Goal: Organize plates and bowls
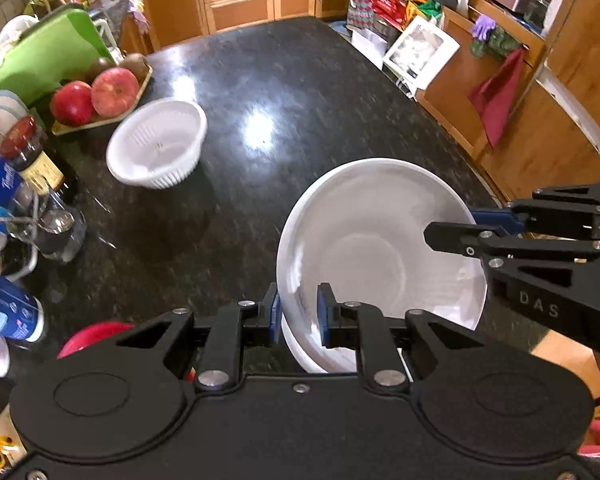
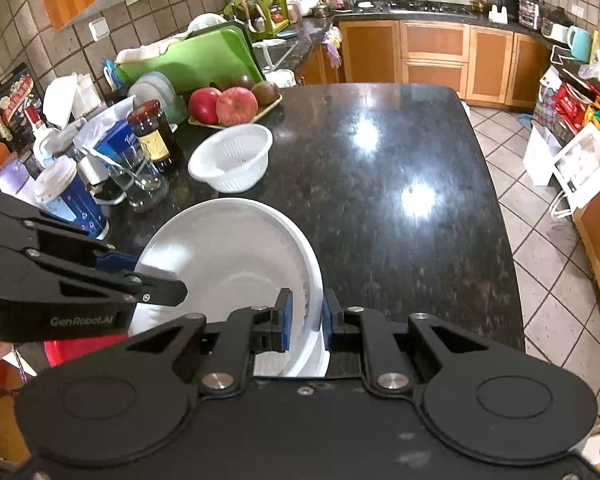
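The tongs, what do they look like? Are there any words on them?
Both tongs are black plastic, built from jointed bars with silver screws, ending in blue pads. Each sits on a wide black base with two round discs. The left tongs carry grey lettering "GenRobot.AI" on the side, seen from the right wrist view. The right tongs show the letters "DAS" in the left wrist view.

A large white bowl (image 1: 380, 236) hangs tilted above the dark counter (image 1: 260, 92), near a white colander bowl (image 1: 158, 148).
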Action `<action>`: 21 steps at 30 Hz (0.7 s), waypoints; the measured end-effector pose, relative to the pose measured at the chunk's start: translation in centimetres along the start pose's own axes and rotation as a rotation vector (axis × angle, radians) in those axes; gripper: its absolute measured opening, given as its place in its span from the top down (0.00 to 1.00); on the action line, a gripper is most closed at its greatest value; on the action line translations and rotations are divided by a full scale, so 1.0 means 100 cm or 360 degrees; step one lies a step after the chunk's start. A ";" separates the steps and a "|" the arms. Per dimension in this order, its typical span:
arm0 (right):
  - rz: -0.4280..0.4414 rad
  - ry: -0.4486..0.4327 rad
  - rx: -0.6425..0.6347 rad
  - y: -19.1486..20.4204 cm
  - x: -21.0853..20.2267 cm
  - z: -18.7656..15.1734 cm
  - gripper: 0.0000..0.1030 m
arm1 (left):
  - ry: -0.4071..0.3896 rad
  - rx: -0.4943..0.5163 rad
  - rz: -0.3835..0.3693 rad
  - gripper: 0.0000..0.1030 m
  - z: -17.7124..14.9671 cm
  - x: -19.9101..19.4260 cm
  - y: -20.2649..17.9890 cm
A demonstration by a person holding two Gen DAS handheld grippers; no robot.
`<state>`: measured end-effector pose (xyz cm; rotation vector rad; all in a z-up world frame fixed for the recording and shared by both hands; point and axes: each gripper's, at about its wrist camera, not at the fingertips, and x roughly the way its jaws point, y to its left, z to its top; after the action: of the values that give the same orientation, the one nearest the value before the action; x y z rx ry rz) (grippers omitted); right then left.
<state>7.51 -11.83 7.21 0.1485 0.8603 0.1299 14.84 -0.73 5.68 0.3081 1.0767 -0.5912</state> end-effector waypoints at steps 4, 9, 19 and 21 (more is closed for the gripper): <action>0.0004 0.0030 0.0035 0.001 0.003 -0.010 0.83 | 0.0053 0.0002 -0.0039 0.77 -0.006 0.008 0.001; 0.0001 0.0079 0.0069 -0.001 0.012 -0.019 0.83 | 0.0088 -0.0004 -0.0062 0.77 -0.015 0.017 -0.001; 0.0042 0.0153 0.0054 -0.005 0.029 -0.023 0.81 | 0.0108 -0.0060 -0.0044 0.77 -0.022 0.031 0.001; 0.0048 0.0159 0.0043 -0.005 0.032 -0.021 0.80 | 0.0101 -0.0069 -0.0037 0.75 -0.022 0.031 0.001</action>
<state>7.98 -11.59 3.41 0.1816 0.9597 0.1547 14.36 -0.46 1.88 0.2786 1.1540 -0.5815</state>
